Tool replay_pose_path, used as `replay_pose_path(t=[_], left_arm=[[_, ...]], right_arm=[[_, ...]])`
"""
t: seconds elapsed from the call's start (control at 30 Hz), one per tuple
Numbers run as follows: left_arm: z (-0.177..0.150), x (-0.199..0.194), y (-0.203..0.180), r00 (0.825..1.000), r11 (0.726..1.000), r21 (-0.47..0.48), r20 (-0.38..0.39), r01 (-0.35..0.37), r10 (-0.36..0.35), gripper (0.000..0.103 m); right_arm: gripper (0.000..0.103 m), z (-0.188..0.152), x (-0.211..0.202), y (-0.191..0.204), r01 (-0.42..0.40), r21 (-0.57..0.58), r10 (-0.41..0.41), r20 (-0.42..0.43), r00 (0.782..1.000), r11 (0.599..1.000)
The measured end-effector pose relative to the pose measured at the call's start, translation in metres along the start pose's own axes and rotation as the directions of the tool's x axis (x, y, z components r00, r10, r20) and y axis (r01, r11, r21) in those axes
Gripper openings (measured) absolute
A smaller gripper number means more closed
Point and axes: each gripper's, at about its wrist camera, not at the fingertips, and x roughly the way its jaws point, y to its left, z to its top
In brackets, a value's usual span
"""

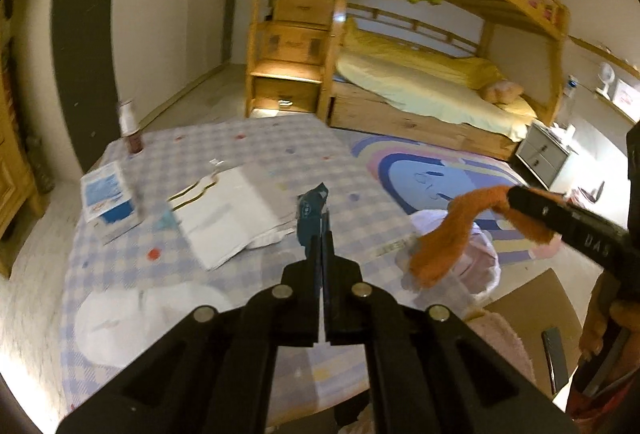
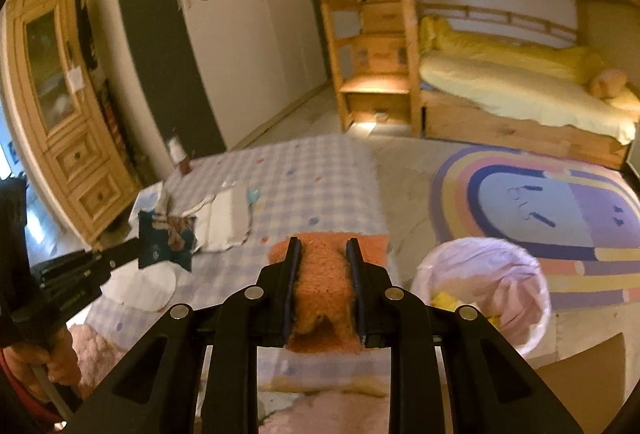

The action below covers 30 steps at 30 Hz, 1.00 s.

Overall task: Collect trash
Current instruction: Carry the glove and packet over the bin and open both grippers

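My left gripper (image 1: 321,230) is shut on a dark blue snack wrapper (image 1: 310,209), held above the checked tablecloth (image 1: 256,149); the wrapper also shows in the right wrist view (image 2: 166,240). My right gripper (image 2: 323,254) is shut on an orange fuzzy cloth (image 2: 322,276), which hangs beside the table in the left wrist view (image 1: 448,230). A bin lined with a white bag (image 2: 484,282) stands on the floor right of the table, below and right of the cloth; it also shows in the left wrist view (image 1: 476,258).
On the table lie a white paper bag (image 1: 228,209), a blue-white packet (image 1: 106,193), a small bottle (image 1: 130,129) and white pads (image 1: 120,322). A rainbow rug (image 2: 540,201), a wooden bunk bed (image 1: 420,89) and a cabinet (image 2: 60,105) surround it. A cardboard box (image 1: 536,318) sits lower right.
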Motion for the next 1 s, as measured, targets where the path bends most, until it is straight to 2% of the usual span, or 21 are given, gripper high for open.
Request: replay_pose_path(t=[0.17,0.37,0.5,0.7,0.77,1.0], left_arm=[[0.008,0.016,-0.033,0.999,0.995,0.086,-0.011,0.044,-0.044,0.0],[0.017,0.043,-0.085,0.991,0.972,0.193,-0.023,0.13,-0.128,0.0],[0.022,0.066,-0.124,0.98,0.947,0.253,-0.044,0.198,-0.193,0.0],[0.029,0.111,-0.174,0.953,0.901,0.309,-0.118,0.304,-0.28,0.0],[0.032,0.129,-0.189,0.943,0.888,0.319,-0.142,0.33,-0.3,0.0],[0.034,0.175,-0.213,0.929,0.87,0.333,-0.198,0.364,-0.313,0.0]], right_arm=[[0.023,0.004,-0.018,-0.026,0.072,0.027,-0.073,0.039,0.997,0.997],[0.024,-0.004,-0.022,-0.062,0.162,0.077,-0.165,0.029,0.986,0.984],[0.024,-0.011,-0.021,-0.091,0.224,0.121,-0.227,0.012,0.974,0.967],[0.024,-0.015,-0.011,-0.131,0.285,0.18,-0.287,-0.014,0.958,0.942],[0.024,-0.016,-0.006,-0.144,0.301,0.198,-0.302,-0.024,0.953,0.933],[0.026,-0.021,0.021,-0.182,0.33,0.246,-0.323,-0.068,0.944,0.911]])
